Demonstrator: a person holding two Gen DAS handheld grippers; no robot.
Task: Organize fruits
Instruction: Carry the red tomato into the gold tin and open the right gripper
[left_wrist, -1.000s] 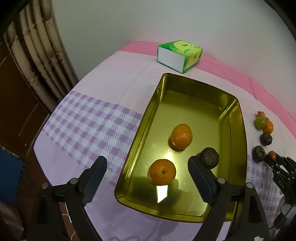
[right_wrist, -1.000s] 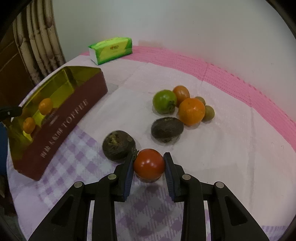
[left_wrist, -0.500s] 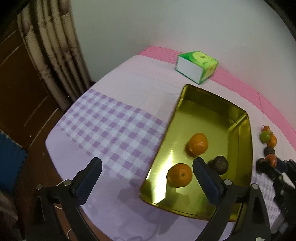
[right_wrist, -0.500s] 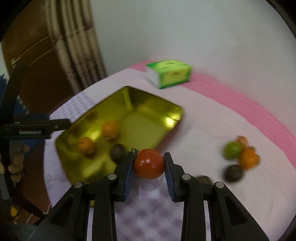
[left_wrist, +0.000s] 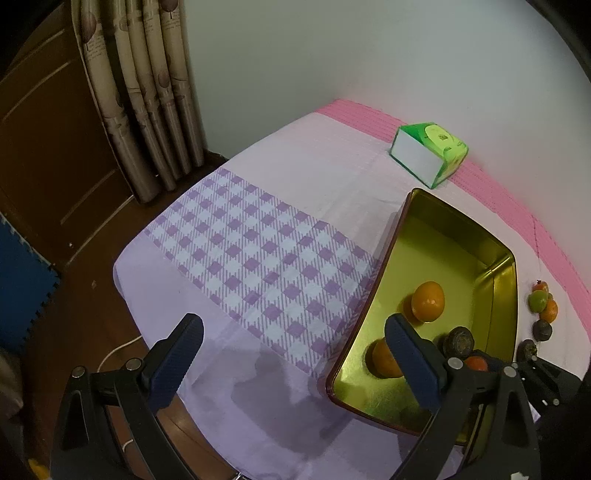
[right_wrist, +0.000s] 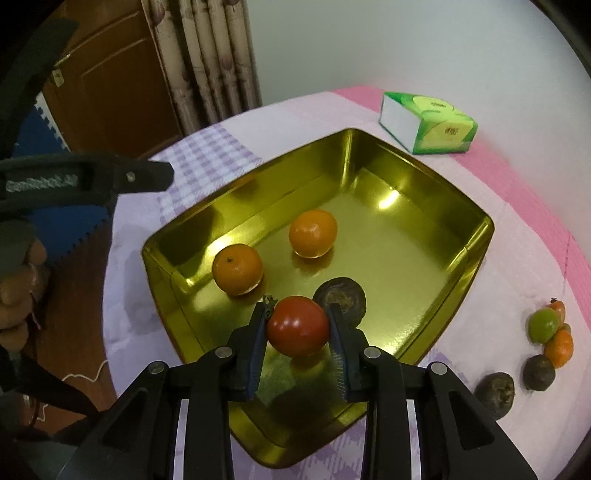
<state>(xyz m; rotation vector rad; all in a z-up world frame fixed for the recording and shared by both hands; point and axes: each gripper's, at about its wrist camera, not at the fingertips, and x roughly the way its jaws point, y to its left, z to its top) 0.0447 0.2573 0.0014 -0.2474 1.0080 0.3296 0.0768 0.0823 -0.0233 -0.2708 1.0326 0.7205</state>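
On the lilac checked tablecloth (left_wrist: 258, 258) the gold tin (right_wrist: 424, 258) holds two oranges and a dark fruit, the right gripper (right_wrist: 297, 338) clamps a red tomato (right_wrist: 297, 325) above its near end, and the left gripper (left_wrist: 291, 354) gapes wide, empty, left of it.

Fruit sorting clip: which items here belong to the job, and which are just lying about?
Job:
- red tomato in right claw
- gold tin
- two oranges and a dark fruit inside
- fruit cluster on cloth

Lying about:
- green tissue box
- curtain

Shiny gold tin (right_wrist: 476, 236) holding two orange fruits, a red tomato (right_wrist: 297, 325), purple-and-white checked cloth (left_wrist: 266, 258) with pink edge, green tissue box (right_wrist: 432, 123) upper right.
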